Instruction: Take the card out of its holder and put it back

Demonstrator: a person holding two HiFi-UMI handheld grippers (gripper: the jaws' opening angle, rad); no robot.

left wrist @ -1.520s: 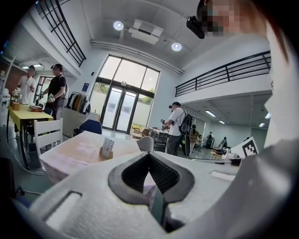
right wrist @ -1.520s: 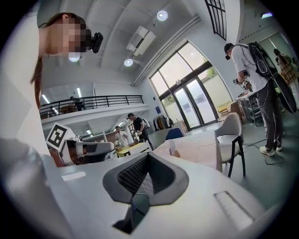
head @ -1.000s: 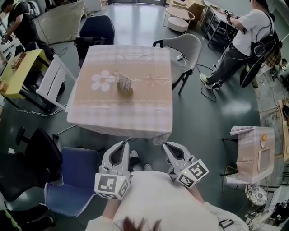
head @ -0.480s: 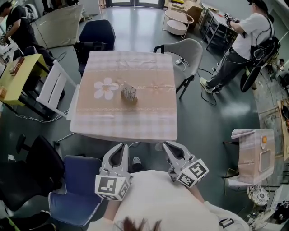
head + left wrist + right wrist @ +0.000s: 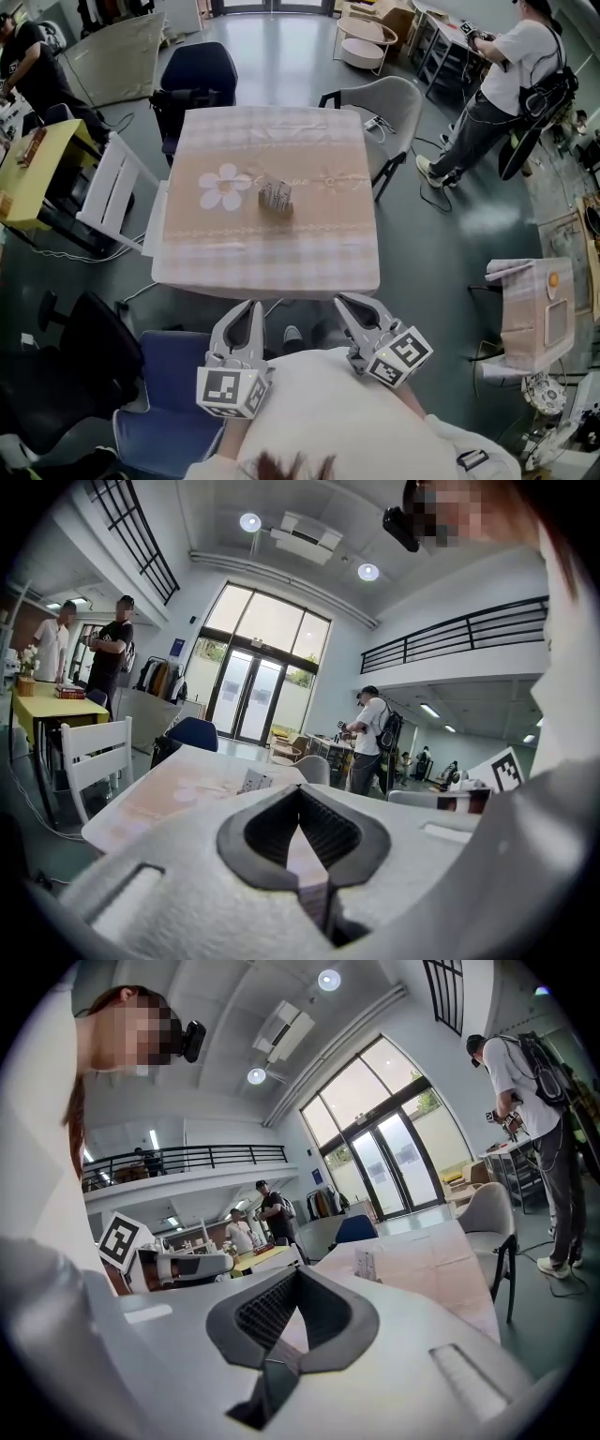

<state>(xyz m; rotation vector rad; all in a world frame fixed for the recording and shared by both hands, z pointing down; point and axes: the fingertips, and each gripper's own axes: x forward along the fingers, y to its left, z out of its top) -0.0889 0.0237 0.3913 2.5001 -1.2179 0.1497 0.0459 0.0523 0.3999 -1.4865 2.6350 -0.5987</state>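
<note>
The card holder (image 5: 275,197) stands near the middle of a table under a pink checked cloth (image 5: 272,253), a white card upright in it. It also shows small in the left gripper view (image 5: 253,780) and in the right gripper view (image 5: 366,1265). My left gripper (image 5: 251,309) and right gripper (image 5: 345,304) are held side by side close to my body, short of the table's near edge and far from the holder. Both point at the table. In each, the jaws meet at the tips (image 5: 300,789) (image 5: 298,1271) with nothing between them.
Chairs ring the table: a dark blue one (image 5: 197,70) at the far side, a grey one (image 5: 389,103) far right, a white one (image 5: 112,183) left, a blue one (image 5: 164,384) near left. A person (image 5: 506,75) stands far right. A small covered table (image 5: 530,314) stands at the right.
The table and holder have come closer in the head view as I moved forward. Both grippers came along, still shut and held the same way.
</note>
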